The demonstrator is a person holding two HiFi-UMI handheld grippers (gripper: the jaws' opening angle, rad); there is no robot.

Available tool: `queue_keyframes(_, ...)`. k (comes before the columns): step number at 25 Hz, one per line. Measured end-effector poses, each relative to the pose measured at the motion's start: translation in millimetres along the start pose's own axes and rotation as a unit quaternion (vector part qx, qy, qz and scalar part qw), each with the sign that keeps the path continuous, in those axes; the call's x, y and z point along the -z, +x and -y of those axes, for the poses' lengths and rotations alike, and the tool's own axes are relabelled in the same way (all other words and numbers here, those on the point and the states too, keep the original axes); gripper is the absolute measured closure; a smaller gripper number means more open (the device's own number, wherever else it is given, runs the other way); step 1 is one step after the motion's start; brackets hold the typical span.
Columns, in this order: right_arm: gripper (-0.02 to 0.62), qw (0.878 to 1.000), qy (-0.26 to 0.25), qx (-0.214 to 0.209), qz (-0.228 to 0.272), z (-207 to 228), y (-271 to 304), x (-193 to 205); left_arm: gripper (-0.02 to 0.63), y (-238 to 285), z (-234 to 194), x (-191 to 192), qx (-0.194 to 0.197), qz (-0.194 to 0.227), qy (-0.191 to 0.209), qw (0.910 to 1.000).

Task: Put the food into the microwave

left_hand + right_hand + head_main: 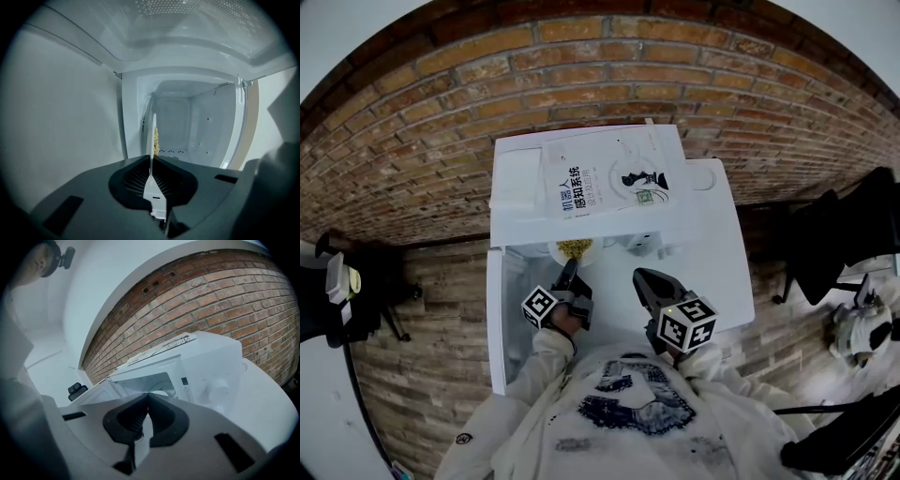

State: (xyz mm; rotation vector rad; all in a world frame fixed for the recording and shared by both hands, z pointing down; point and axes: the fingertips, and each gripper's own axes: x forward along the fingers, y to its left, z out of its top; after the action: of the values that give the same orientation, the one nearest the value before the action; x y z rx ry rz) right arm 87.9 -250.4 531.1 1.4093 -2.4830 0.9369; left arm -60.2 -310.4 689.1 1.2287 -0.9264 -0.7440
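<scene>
In the head view, a white microwave [525,178] is seen from above on a white table [727,272] set against a brick wall [441,122], with a printed booklet [609,183] lying flat on its top. Its door [500,319] is swung fully open to the left, so the mouth is left free across its whole width. A white plate [592,253] carrying yellowish food [573,247] sits right at the front edge of the mouth, partly under the top's overhang. The left gripper [570,267] is clamped on the plate's near rim. The right gripper [639,276] is held just to its right, apart from the plate, in front of the control side, with bare table on its far side.

In the left gripper view (turned on its side), the plate is seen edge-on as 1 thin white line pinched between the 2 jaws, with the food on its right face. The cavity [187,126] lies open straight ahead, the plate's far edge about level with its frame. The door's dotted screen is seen across the top.

In the right gripper view, the 2 jaws are pressed together with nothing between them. Beyond them the open mouth and 1 round knob [218,390] are seen
</scene>
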Motion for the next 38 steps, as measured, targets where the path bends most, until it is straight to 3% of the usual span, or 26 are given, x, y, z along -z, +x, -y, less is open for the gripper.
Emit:
queue_keyframes(29,0.581,1.000,0.009,0.006,-0.004,8,-1,2,0.584,24,2,-11,0.010,0.006,-0.003,0.9999)
queue_keyframes(32,0.581,1.000,0.008,0.006,-0.004,7,-1,2,0.583,24,6,-10,0.017,0.001,0.008,0.9998)
queue_keyframes(36,0.581,1.000,0.010,0.008,-0.003,9,-3,2,0.531,25,8,-7,0.011,-0.016,0.044,0.9988)
queue_keyframes(38,0.581,1.000,0.011,0.008,-0.003,9,-3,3,0.515,25,9,-5,0.011,-0.020,0.044,0.9988)
